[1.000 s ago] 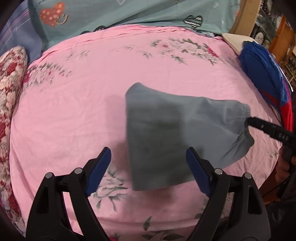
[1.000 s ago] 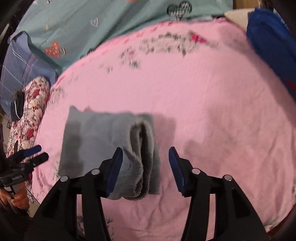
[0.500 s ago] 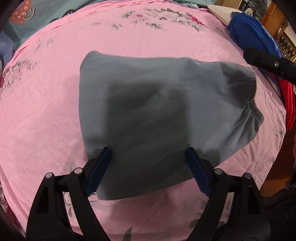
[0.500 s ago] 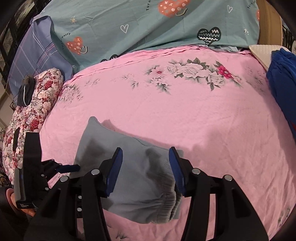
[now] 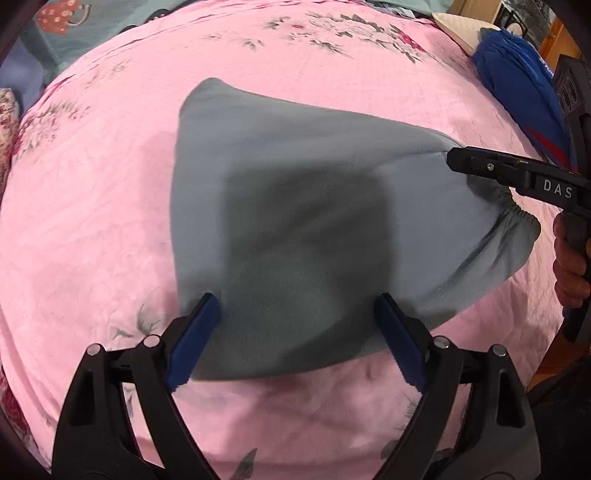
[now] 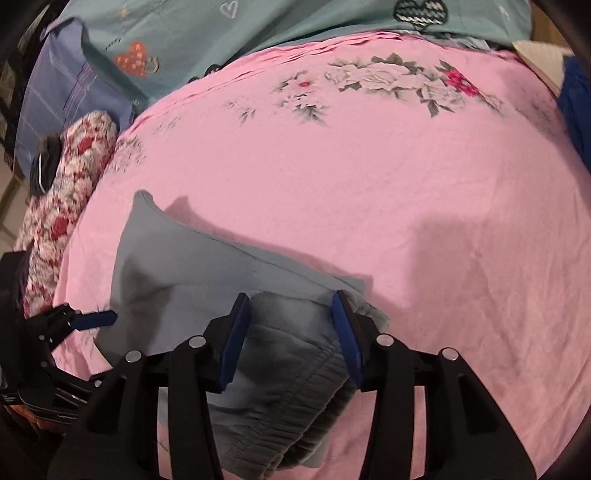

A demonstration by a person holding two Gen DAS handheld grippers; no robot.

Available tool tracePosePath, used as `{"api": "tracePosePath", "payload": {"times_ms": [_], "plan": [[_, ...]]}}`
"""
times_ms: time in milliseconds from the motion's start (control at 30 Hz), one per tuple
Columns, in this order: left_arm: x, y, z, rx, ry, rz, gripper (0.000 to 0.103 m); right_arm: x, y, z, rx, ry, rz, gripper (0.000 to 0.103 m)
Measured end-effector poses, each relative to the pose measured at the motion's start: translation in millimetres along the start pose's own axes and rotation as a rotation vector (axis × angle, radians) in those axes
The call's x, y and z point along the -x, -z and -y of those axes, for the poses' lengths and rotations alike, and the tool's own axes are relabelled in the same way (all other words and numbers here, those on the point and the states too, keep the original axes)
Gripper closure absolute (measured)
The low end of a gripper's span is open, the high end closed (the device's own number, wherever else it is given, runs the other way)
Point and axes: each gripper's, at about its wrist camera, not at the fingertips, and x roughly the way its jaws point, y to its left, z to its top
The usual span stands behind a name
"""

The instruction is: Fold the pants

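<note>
The grey pants (image 5: 295,184) lie folded into a thick pad on the pink bedsheet (image 5: 92,221). My left gripper (image 5: 297,332) points steeply down over their near edge. Its jaws are opening, and its blue pads (image 5: 195,332) straddle the cloth without pinching it. In the right wrist view the pants (image 6: 184,266) show their gathered elastic waistband (image 6: 288,406). My right gripper (image 6: 291,332) hangs over that end. Its jaws are closing with the bunched waistband between them, and the pads do not clearly press on it. The right gripper (image 5: 458,160) also shows at the pants' right end.
A blue garment (image 5: 517,74) lies at the bed's right edge with a cream pad behind it. A teal quilt (image 6: 258,29) and a floral pillow (image 6: 74,166) sit at the back and left. A hand (image 5: 569,266) holds the right gripper's handle.
The left gripper has sunk close to the pants. The right gripper has swung from the folded edge to above the waistband end, and its jaws have narrowed a little.
</note>
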Motion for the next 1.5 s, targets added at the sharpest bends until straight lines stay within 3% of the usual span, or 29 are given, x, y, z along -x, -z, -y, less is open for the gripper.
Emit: {"api": "tracePosePath", "payload": {"times_ms": [67,200,300,433,567,633,700,800,933,1033,1100,1200,1267,1300,1333,1367,1433,1500], "plan": [[9.9,5.1,-2.5,0.029,-0.033,0.015,0.015,9.2,-6.2,-1.2,0.004,-0.02,-0.006,0.055],[30.9,24.8,-24.7,0.175,-0.074,0.036,0.015,32.5,-26.3,-20.5,0.053,-0.167,0.057,0.051],[42.3,42.1,-44.3,0.319,-0.095,0.037,0.015,21.4,-49.1,-52.1,0.13,-0.277,0.047,0.051],[51.9,59.2,-53.8,0.374,-0.124,0.035,0.015,-16.8,-74.1,-105.3,0.221,-0.373,0.007,0.051],[58.2,60.3,-65.8,0.373,-0.119,0.035,0.015,-72.0,-88.9,-146.2,0.255,-0.365,-0.065,0.051],[58.9,55.5,-73.9,0.372,-0.102,0.045,0.015,-106.5,-89.7,-153.6,0.271,-0.29,-0.136,0.051],[59.4,54.7,-83.2,0.36,-0.09,0.042,0.015,-123.8,-88.4,-153.4,0.279,-0.269,-0.132,0.05],[55.4,46.7,-90.5,0.33,-0.075,0.04,0.015,-107.8,-90.2,-149.6,0.252,-0.281,-0.139,0.049],[45.8,25.9,-97.5,0.289,-0.025,0.047,0.015,-47.9,-81.6,-112.7,0.115,-0.297,-0.033,0.044],[40.2,7.3,-90.8,0.244,0.023,0.064,0.015,-4.4,-60.7,-74.7,-0.023,-0.282,0.022,0.042],[36.9,-5.7,-81.5,0.199,0.058,0.078,0.015,22.2,-38.0,-55.6,-0.067,-0.323,0.03,0.042],[29.1,-21.2,-56.5,0.106,0.118,0.089,0.015,35.7,-0.7,-36.5,-0.097,-0.339,-0.024,0.042],[12.2,-24.7,-38.1,0.054,0.121,0.052,0.015,17.5,23.6,-24.7,-0.139,-0.191,-0.122,0.041],[-1.9,-24.6,-30.8,0.028,0.089,0.004,0.014,13.1,31.9,-17.7,-0.165,-0.166,-0.138,0.043],[-13.4,-22.6,-23.8,-0.003,0.042,-0.024,0.012,18.2,34.4,-15.6,-0.195,-0.188,-0.101,0.043],[-12.5,-21.8,-19.1,-0.028,0.016,-0.003,0.01,25.0,34.2,-14.0,-0.232,-0.194,-0.075,0.042],[-8.6,-25.6,-18.3,-0.034,0.029,-0.007,0.011,43.5,29.5,-11.2,-0.269,-0.216,0.0,0.04],[-4.0,-30.1,-22.0,-0.022,0.038,-0.011,0.011,59.7,26.3,-6.3,-0.274,-0.18,0.089,0.032]]}}
